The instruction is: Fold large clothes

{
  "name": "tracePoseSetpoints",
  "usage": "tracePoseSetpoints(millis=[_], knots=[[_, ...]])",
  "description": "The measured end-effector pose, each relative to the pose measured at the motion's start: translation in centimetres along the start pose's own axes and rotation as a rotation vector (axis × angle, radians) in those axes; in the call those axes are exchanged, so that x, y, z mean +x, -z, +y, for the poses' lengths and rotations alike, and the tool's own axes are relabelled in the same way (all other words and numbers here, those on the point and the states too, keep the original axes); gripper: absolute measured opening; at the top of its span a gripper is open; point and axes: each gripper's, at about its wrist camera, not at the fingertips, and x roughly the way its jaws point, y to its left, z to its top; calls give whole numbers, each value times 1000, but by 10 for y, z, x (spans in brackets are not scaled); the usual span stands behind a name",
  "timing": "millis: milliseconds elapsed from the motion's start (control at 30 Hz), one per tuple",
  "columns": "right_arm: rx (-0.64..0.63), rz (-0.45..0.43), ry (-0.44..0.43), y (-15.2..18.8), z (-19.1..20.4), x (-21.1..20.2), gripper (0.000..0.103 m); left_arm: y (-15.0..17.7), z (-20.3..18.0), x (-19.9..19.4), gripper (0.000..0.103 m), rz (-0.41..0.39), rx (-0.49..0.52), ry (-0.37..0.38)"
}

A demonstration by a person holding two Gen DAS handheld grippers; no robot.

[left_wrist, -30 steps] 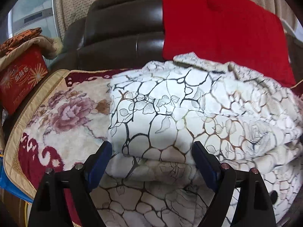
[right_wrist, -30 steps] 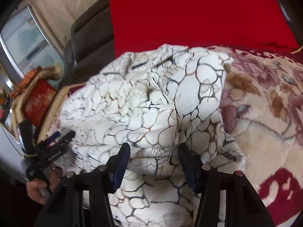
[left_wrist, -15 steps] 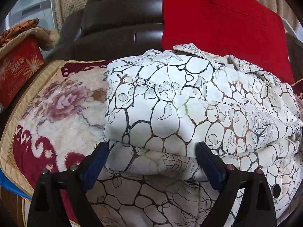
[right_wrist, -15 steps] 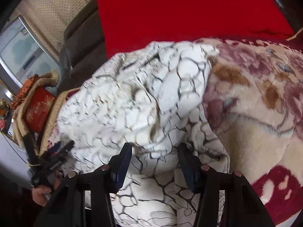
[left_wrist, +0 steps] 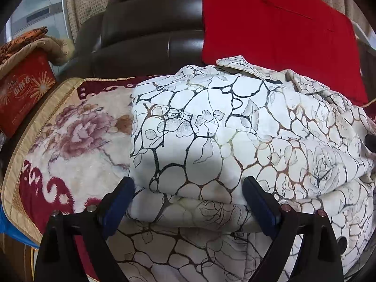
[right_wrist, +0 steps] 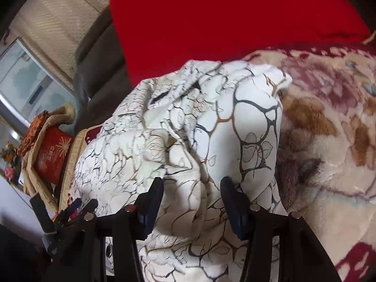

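A thick white garment [left_wrist: 211, 141] with a black and gold crackle print lies folded in a bundle on the floral blanket [left_wrist: 77, 141]. My left gripper [left_wrist: 186, 202] stands wide open at the near edge of the bundle, with the folded layers between its blue pads but not squeezed. In the right wrist view the same garment [right_wrist: 188, 129] is bunched up, and my right gripper [right_wrist: 192, 199] is shut on a thick fold at its right side. The left gripper [right_wrist: 77, 208] shows small at the lower left there.
A dark leather sofa back [left_wrist: 145, 35] with a red cloth [left_wrist: 277, 28] draped over it rises behind. A red box [left_wrist: 21, 94] under a folded quilt stands at the left. The floral blanket [right_wrist: 329, 152] lies bare to the right of the garment.
The right gripper has carried its fold leftward, so more bare blanket shows at the right. The left gripper's jaws spread a little wider and stayed at the bundle's near edge.
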Motion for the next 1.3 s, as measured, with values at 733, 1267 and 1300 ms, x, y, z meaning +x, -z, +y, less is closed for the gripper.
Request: tracePoseSetpoints(millis=[733, 1267, 1300], knots=[[-123, 159, 111, 147, -23, -95, 60, 85, 105, -54, 94, 37, -97, -9], [-142, 367, 213, 189, -40, -52, 62, 162, 68, -22, 94, 303, -55, 92], [-134, 371, 227, 192, -44, -50, 62, 165, 66, -12, 94, 342, -48, 100]])
